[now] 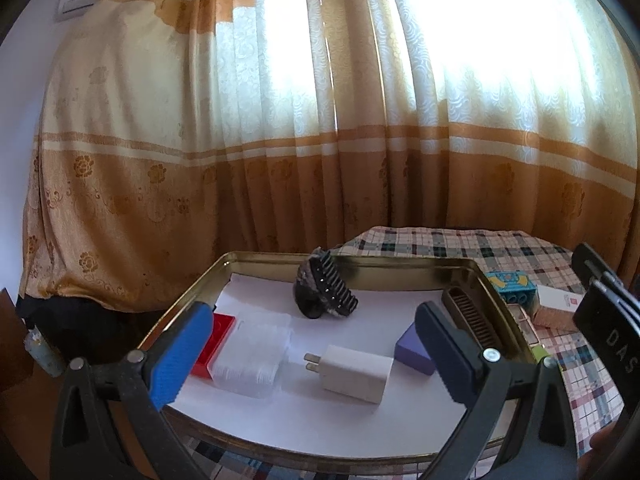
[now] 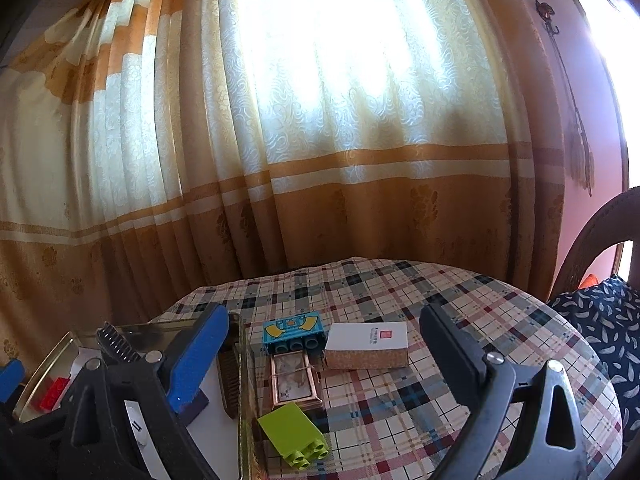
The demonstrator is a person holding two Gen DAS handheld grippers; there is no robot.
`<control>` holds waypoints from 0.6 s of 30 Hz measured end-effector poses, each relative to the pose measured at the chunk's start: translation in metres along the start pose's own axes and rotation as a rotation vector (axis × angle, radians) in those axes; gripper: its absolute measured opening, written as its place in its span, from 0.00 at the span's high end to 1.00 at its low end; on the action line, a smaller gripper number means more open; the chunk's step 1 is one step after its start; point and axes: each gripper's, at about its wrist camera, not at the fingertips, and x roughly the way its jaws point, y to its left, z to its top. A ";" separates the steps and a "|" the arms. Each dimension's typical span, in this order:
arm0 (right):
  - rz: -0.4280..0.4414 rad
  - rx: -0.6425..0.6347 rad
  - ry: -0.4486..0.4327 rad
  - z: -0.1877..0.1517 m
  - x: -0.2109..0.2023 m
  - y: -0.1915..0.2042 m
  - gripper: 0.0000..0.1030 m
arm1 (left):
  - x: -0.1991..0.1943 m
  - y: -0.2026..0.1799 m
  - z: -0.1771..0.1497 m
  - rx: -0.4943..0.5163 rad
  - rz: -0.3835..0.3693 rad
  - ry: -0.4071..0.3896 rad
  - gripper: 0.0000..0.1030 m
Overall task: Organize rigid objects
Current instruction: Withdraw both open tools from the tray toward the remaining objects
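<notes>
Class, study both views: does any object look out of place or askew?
Yes. Four items lie outside the tray on the checked cloth: lime block tipped on its side, blue block, small frame and white box. Inside the tray, the hair claw lies tilted.

the left gripper (image 1: 316,354), black-framed with one blue-padded and one dark-padded finger, hangs level with its fingers (image 1: 182,356) spread wide and nothing between them. the right gripper (image 2: 324,360), built alike, is likewise spread wide and empty, its fingers (image 2: 198,356) pointing forward.
</notes>
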 end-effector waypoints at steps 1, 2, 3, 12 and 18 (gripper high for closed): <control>0.001 0.001 -0.001 0.000 -0.001 0.000 0.05 | 0.000 0.001 0.000 -0.005 -0.006 0.003 0.00; 0.001 0.006 -0.003 0.000 -0.002 -0.001 0.05 | 0.001 0.002 0.000 -0.007 -0.011 0.005 0.00; 0.003 0.016 -0.005 0.000 -0.002 -0.003 0.05 | 0.002 0.002 0.000 -0.007 -0.015 0.009 0.00; -0.011 0.071 0.003 0.001 -0.003 -0.014 0.04 | 0.000 -0.012 -0.001 0.054 -0.015 0.001 0.00; -0.022 0.064 -0.001 0.002 -0.004 -0.013 0.04 | 0.006 -0.012 -0.001 0.048 -0.097 0.042 0.00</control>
